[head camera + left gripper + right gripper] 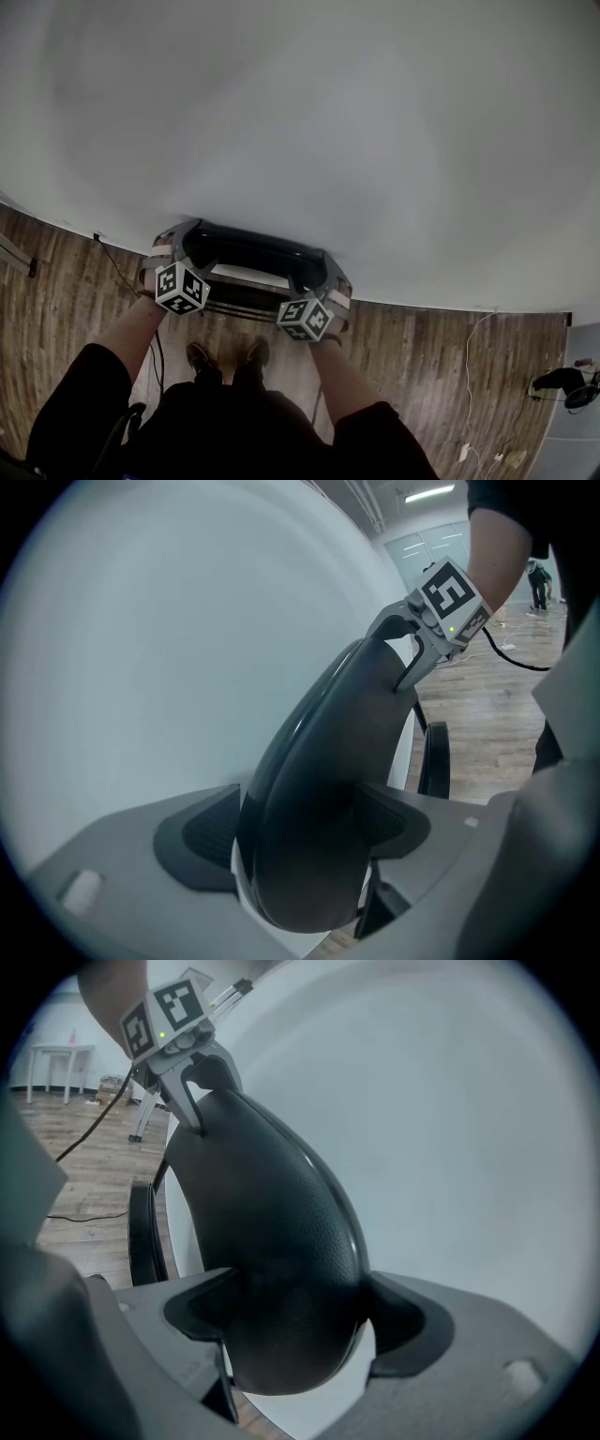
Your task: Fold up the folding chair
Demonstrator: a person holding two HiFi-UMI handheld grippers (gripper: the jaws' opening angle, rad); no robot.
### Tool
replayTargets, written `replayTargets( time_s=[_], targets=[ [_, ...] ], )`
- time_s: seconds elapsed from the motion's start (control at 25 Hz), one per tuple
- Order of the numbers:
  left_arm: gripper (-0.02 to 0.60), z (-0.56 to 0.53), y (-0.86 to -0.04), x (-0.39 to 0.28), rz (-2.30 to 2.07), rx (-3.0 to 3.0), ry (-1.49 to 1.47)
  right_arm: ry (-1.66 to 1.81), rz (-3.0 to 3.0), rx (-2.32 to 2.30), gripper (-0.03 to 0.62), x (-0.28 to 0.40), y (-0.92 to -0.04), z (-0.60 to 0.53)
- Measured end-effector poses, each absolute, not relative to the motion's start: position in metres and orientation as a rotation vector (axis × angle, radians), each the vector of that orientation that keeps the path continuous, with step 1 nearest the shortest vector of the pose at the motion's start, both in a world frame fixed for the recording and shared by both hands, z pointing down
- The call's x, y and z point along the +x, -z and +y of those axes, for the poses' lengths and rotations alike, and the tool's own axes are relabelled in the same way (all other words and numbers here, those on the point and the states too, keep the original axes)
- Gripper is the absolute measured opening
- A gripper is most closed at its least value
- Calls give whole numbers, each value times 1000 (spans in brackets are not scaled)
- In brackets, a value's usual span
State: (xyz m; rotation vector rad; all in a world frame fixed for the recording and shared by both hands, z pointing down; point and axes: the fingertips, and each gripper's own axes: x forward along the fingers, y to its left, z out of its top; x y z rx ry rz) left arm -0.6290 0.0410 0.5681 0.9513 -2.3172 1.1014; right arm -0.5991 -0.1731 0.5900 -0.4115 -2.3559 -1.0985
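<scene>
Clamping the chair (pixel 248 253) from both ends, the left hand-held gripper (pixel 173 248) and the right hand-held gripper (pixel 328 281) each have their jaws closed on its black padded top edge. In the left gripper view the jaws (pixel 309 841) pinch the rounded pad (pixel 328 761) from both sides, and the other gripper shows at the pad's far end. The right gripper view shows the same: the jaws (pixel 300 1321) press into the grained black padding (pixel 272 1232). The pad is a long, curved, glossy-edged cushion with a faint leather-like texture. From the head view, thin metal rails (pixel 239 305) run beneath it. The chair sits at the far edge of the wooden floor (pixel 56 281), close against the white wall (pixel 328 112), just ahead of the person's shoes (pixel 199 356). A dark cable (pixel 117 267) trails over the floor at the left.
</scene>
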Motion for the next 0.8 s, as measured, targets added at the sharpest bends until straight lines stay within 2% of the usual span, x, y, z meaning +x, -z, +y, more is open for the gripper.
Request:
replayTargets(
  time_s=[0.8],
  targets=[
    [385, 43, -569, -635, -2333, 832, -1126, 1096, -2341, -367, 414, -606, -592, -173]
  ],
)
